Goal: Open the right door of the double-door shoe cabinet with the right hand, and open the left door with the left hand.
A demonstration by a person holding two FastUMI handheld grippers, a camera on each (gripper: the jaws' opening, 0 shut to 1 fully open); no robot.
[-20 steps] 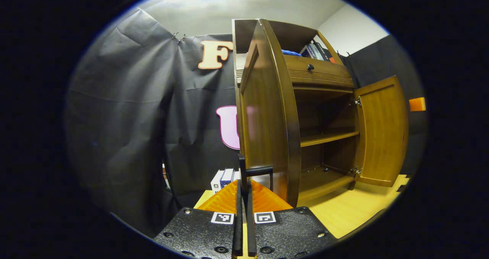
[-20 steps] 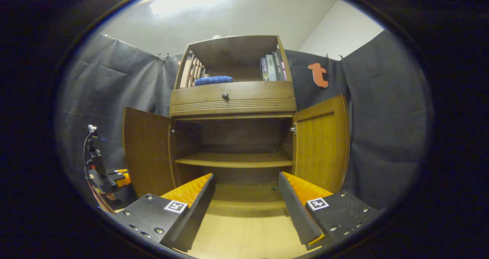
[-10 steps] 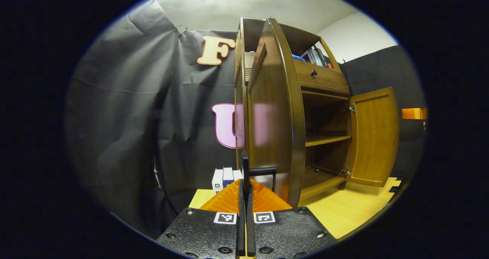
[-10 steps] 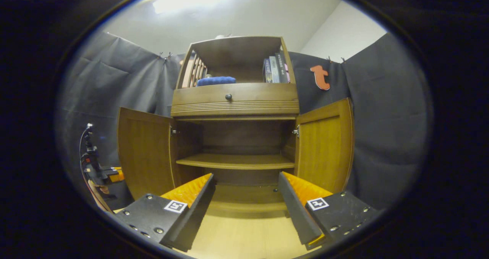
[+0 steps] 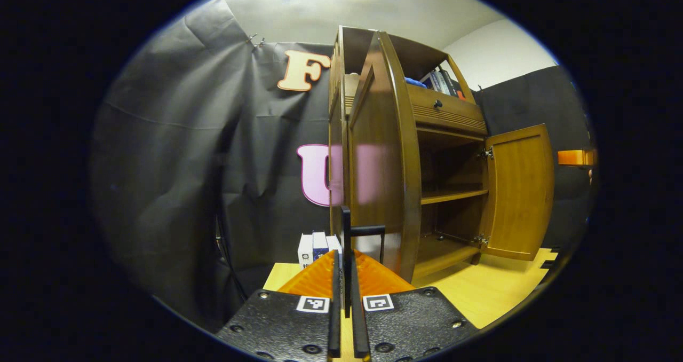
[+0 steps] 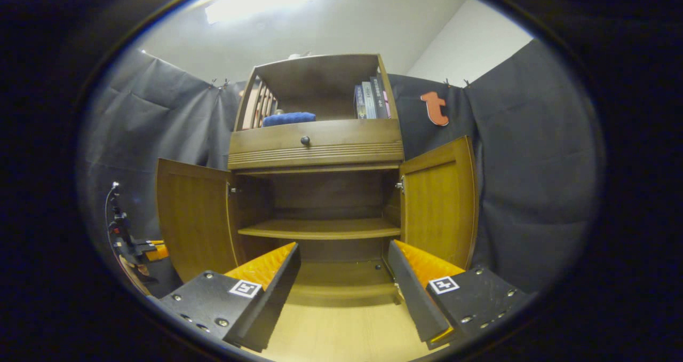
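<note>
Left hand-held gripper (image 5: 346,276) is clamped on the left door's (image 6: 193,218) handle (image 5: 367,233), door swung wide. The cabinet (image 6: 320,191) stands open; right door (image 6: 438,202) open too, right hand-held gripper (image 6: 344,292) spread, empty. Task looks nearly finished.

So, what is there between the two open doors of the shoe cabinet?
In the right gripper view, the open cabinet interior lies between the left door and the right door: one wooden shelf above the bottom board, both bare.

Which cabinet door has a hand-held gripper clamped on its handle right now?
The left door: the left hand-held gripper is shut on its handle. The right door stands free.
</note>
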